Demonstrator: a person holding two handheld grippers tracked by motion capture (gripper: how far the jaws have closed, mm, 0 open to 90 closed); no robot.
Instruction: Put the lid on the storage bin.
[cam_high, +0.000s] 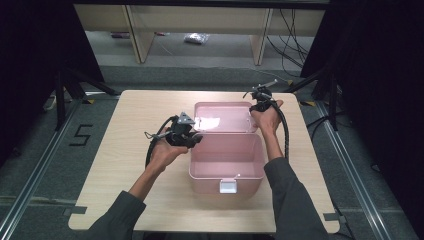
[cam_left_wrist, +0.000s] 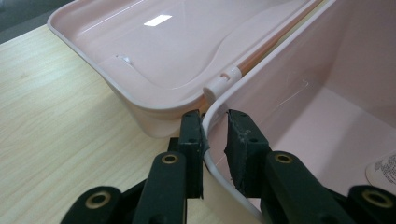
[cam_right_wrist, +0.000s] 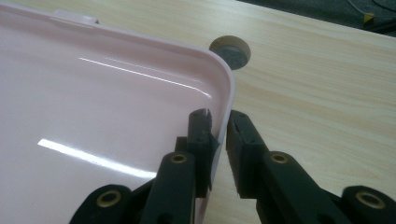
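A pink plastic box stands open at the table's middle, its lid folded back flat behind it. My left gripper is at the box's left wall near the hinge. In the left gripper view it straddles the box rim, one jaw outside and one inside, shut on the wall. My right gripper is at the lid's right edge. In the right gripper view it is shut on the lid's rim, just below the rounded corner.
The box has a white latch on its front wall and holds nothing I can see except a pale printed label on its floor. A round cable hole sits in the wooden table beside the lid's corner. Dark stands flank the table.
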